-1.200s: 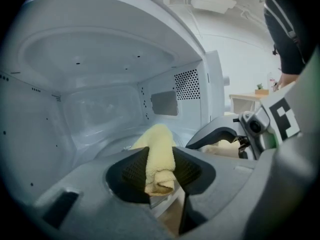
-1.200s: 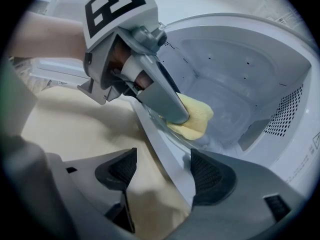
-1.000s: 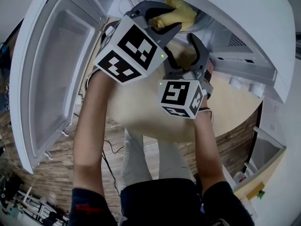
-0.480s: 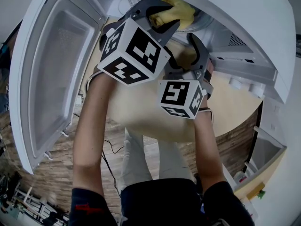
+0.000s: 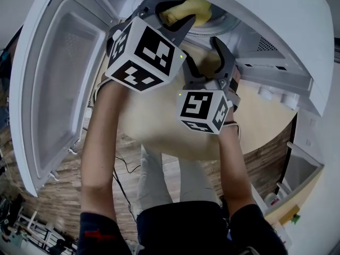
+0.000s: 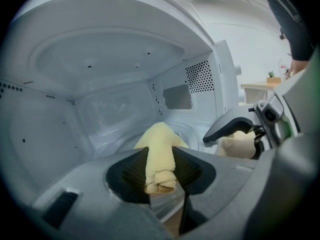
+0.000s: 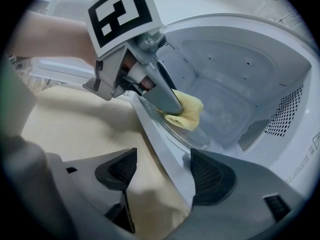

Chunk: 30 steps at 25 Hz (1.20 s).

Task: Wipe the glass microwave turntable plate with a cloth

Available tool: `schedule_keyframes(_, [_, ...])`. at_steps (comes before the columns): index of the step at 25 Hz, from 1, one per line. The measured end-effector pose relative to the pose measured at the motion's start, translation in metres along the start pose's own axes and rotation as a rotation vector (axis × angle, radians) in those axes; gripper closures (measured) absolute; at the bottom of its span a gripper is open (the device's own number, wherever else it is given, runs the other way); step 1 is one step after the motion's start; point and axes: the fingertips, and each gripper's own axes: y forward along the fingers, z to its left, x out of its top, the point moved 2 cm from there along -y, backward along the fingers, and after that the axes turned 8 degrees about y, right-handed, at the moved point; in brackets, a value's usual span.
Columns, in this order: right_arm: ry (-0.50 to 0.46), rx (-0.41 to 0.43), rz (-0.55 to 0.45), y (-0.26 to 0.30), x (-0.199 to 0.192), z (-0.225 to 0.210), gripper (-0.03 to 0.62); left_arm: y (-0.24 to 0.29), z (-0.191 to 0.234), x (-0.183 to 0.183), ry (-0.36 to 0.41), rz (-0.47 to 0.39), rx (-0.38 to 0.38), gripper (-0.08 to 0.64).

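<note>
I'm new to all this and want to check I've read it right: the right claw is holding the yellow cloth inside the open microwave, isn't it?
Not quite: the left claw holds the yellow cloth inside the open microwave. The left gripper view shows the cloth pinched between its jaws; the right claw is open and empty.

The setting is an indoor room with a kitchen appliance; whether it is a home kitchen or a test room cannot be told. A white microwave (image 5: 287, 15) with its door (image 5: 58, 89) swung open is set on a beige worktop (image 5: 154, 126). Wood-pattern flooring (image 5: 58, 195) is seen below, with a loose cable (image 5: 121, 166) lying across it. Further off, a small potted plant (image 6: 271, 75) is seen on a pale table (image 6: 252, 87) against white walls.
</note>
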Motion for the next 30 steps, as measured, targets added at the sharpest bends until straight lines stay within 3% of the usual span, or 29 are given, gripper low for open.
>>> schedule_keyframes(12, [-0.003, 0.005, -0.003, 0.000, 0.000, 0.000, 0.295, -0.008, 0.029, -0.018, -0.051, 0.059, 0.176, 0.423])
schedule_keyframes(20, [-0.003, 0.005, -0.003, 0.000, -0.001, 0.000, 0.295, -0.018, 0.045, -0.029, -0.085, 0.160, 0.323, 0.424])
schedule_keyframes(27, [0.000, 0.019, -0.009, 0.000, 0.000, 0.001, 0.295, -0.029, 0.038, -0.021, -0.145, 0.157, 0.308, 0.425])
schedule_keyframes(30, [0.078, 0.056, -0.027, -0.003, 0.005, 0.000, 0.295, -0.044, 0.033, -0.015, -0.185, 0.129, 0.300, 0.425])
